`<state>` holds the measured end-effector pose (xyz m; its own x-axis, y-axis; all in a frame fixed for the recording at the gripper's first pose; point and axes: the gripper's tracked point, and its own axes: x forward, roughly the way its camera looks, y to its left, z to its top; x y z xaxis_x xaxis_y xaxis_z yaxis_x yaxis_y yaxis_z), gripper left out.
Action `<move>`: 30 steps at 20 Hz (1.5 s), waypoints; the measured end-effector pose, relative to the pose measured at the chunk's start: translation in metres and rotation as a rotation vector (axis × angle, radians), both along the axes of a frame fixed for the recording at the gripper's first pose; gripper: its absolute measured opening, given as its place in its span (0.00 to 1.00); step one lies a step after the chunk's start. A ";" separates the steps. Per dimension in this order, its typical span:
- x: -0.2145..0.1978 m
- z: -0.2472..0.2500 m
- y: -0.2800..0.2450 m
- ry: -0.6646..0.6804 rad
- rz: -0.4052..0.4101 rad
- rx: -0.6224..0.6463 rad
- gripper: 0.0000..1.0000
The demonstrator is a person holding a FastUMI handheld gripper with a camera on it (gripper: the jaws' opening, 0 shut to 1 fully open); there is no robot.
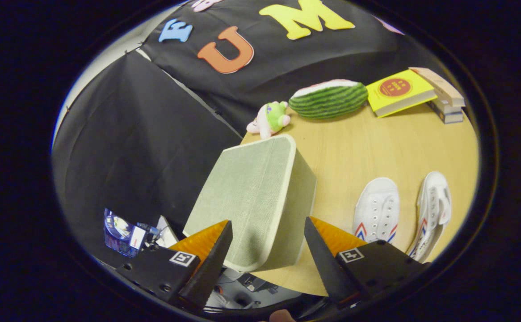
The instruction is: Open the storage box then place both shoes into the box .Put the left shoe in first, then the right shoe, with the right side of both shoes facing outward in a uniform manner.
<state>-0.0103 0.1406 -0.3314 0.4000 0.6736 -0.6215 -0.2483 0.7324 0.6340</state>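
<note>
Hovering wide open, the claw [267,250] framed the lidded storage box [254,197] at the table [359,143] edge, nothing yet done, both shoes [376,210] lying beside it.

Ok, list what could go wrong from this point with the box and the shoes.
1. The storage box sits at the table corner, its near end past the edge; pushing on the lid might tip it off.
2. The hand-held gripper is open, fingers straddling the box's near end; it may slip on the fabric lid.
3. One white shoe is upright, the other on its side, so orientation could get mixed.
</note>
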 end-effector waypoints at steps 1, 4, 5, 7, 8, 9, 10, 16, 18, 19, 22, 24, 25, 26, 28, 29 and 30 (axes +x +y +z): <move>0.003 -0.007 0.004 0.031 -0.002 0.017 1.00; 0.005 -0.020 0.017 0.131 0.014 0.081 0.98; 0.005 -0.019 0.020 0.158 0.025 0.102 0.94; 0.004 -0.022 0.027 0.208 0.038 0.146 0.83; 0.002 -0.020 0.030 0.240 0.034 0.166 0.77; 0.004 -0.023 0.031 0.263 0.029 0.171 0.61; 0.004 -0.024 0.031 0.284 0.028 0.175 0.53; 0.004 -0.006 0.026 0.338 -0.014 0.203 0.09; 0.005 0.011 0.026 0.345 -0.029 0.240 0.06; 0.006 0.023 0.028 0.348 -0.031 0.270 0.06; 0.011 0.061 0.034 0.298 -0.016 0.305 0.06; 0.014 0.083 0.046 0.266 0.004 0.319 0.05; 0.014 0.089 0.056 0.258 0.024 0.321 0.06; 0.012 0.094 0.066 0.254 0.044 0.316 0.06; 0.007 0.105 0.090 0.258 0.069 0.321 0.05; 0.006 0.113 0.105 0.254 0.085 0.330 0.05; 0.005 0.122 0.119 0.243 0.098 0.337 0.05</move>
<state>-0.0050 0.2599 -0.2097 0.1930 0.8829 -0.4280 -0.1205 0.4542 0.8827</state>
